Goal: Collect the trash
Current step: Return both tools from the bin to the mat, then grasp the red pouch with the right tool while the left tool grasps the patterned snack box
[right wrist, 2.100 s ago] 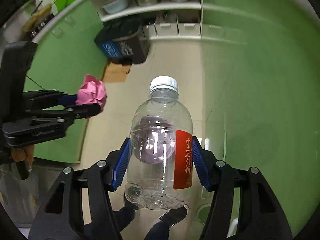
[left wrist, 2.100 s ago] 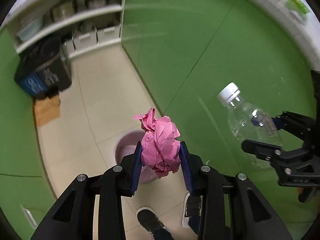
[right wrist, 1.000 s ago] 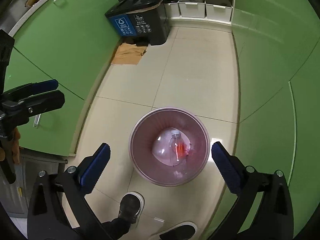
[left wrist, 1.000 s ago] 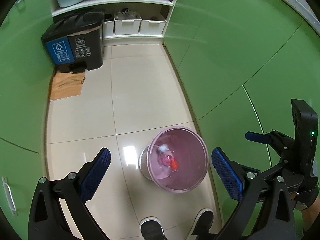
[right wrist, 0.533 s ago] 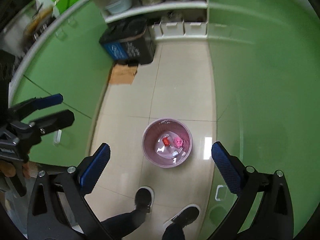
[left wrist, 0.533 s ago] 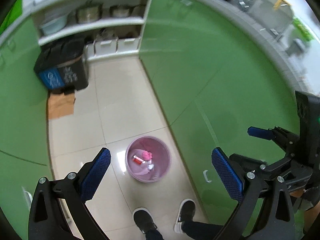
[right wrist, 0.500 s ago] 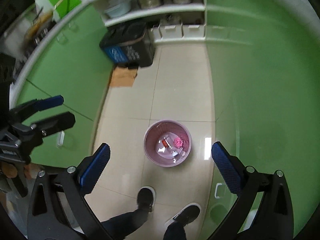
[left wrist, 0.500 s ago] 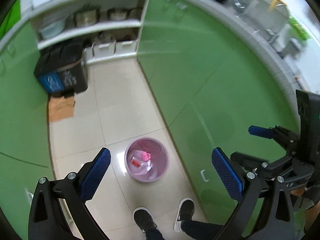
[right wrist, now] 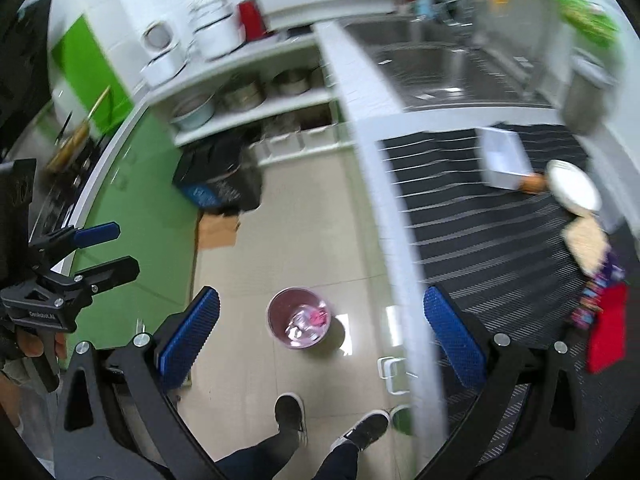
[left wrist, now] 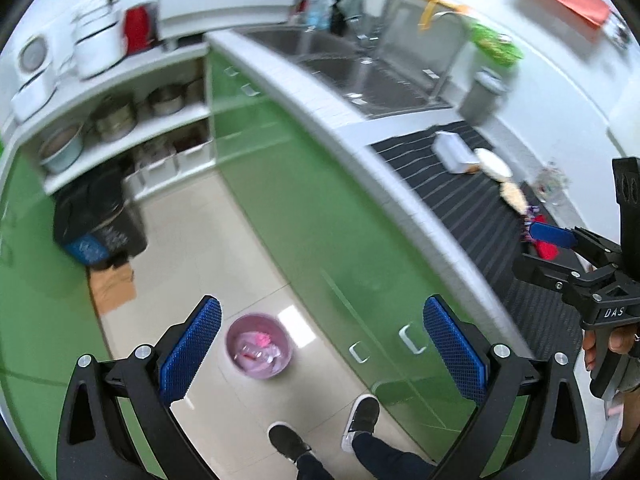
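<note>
The pink bin [left wrist: 258,346] on the floor holds the crumpled pink paper [left wrist: 262,337] and the clear bottle [left wrist: 256,354] with its red label. Half a second ago both cameras looked lower; now the surface [left wrist: 460,200] with its striped mat shows. Left tongs [left wrist: 320,352] and right tongs [right wrist: 322,346] gape wide, empty. "DAS" marks the right tongs.

Round pink plastic bin [left wrist: 258,350] on tiled floor [left wrist: 192,236], left of green cabinets [left wrist: 304,208]; crumpled pink paper [left wrist: 262,338], probably clear bottle [left wrist: 256,354], inside.
</note>
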`<state>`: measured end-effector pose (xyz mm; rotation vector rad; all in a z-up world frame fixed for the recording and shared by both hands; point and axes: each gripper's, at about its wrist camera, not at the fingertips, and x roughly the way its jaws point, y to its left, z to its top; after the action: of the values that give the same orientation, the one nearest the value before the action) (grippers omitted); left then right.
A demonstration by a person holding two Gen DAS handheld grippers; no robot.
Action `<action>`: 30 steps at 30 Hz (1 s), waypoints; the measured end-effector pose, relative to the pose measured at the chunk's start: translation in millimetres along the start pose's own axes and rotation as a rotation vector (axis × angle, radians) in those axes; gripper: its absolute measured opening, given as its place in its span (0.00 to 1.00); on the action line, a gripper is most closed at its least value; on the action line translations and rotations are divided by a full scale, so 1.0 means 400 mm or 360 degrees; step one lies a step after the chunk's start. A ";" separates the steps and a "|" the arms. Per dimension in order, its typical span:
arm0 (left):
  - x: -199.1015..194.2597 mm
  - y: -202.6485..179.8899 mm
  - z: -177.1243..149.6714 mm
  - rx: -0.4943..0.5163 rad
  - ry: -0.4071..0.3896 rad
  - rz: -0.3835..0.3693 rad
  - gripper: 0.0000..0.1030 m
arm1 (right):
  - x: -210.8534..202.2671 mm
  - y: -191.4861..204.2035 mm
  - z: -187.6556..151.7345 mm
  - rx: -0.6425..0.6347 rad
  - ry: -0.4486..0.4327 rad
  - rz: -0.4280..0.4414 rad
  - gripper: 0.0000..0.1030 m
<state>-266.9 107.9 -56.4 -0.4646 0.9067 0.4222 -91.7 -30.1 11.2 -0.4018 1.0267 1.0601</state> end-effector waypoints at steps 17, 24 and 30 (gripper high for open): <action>0.126 -0.488 0.157 0.0447 -0.0034 -0.0235 0.94 | -0.224 -0.487 -0.135 0.0333 -0.0106 -0.0379 0.97; 0.216 -0.620 0.179 0.0558 0.0034 -0.0302 0.94 | -0.195 -0.618 -0.156 0.0382 0.0001 -0.0436 0.97; 0.283 -0.684 0.182 0.0617 0.0114 -0.0339 0.94 | -0.123 -0.700 -0.161 0.0422 0.0110 -0.0442 0.97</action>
<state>-12.4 -60.1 -55.0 -0.2172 0.9705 0.0314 112.4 -234.0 -30.7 -0.3538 1.1203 0.6559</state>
